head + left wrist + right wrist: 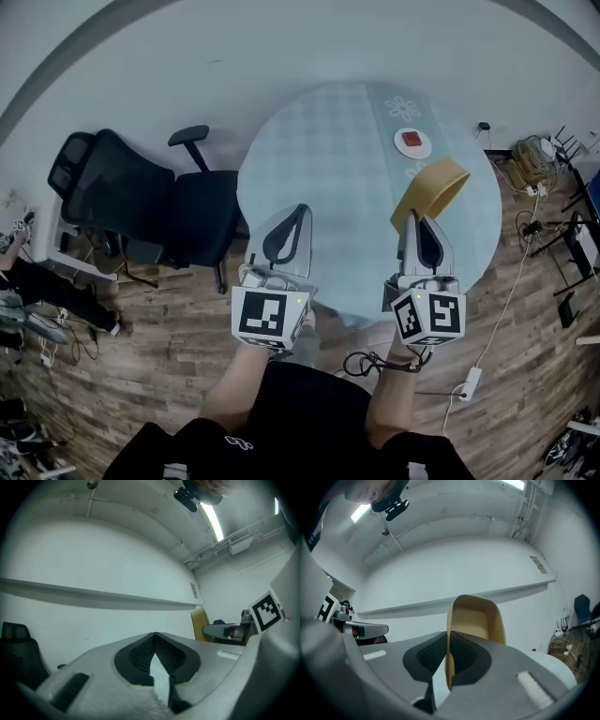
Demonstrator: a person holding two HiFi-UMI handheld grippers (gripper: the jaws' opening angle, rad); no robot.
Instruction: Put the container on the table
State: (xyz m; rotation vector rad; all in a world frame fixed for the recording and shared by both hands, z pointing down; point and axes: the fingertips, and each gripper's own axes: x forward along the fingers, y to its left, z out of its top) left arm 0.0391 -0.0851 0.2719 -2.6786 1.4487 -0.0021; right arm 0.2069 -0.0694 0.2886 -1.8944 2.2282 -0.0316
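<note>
Round worktop (328, 159), pale checked cover, seen from above; a black chair (131, 202) stands just beside its left edge. The container (431, 192), a tan open tub with thin walls, hangs over the right part of the worktop, tipped on edge; whether it touches the surface cannot be told. Right gripper (419, 219): jaws clenched on one side wall of the container at its rim, the wall running edge-on between the pads in the right gripper view (480, 620). Left gripper (302, 210): jaws closed tip to tip on nothing, held apart from the container over the near left of the worktop. A small white dish (412, 142) with a red piece lies farther back, near the container.

Handling, as judged: the tub looks light and fairly stiff, probably plastic, its smooth wall liable to slip or flex under a one-sided pinch. The rim is the natural hold; the base should be levelled before release.
</note>
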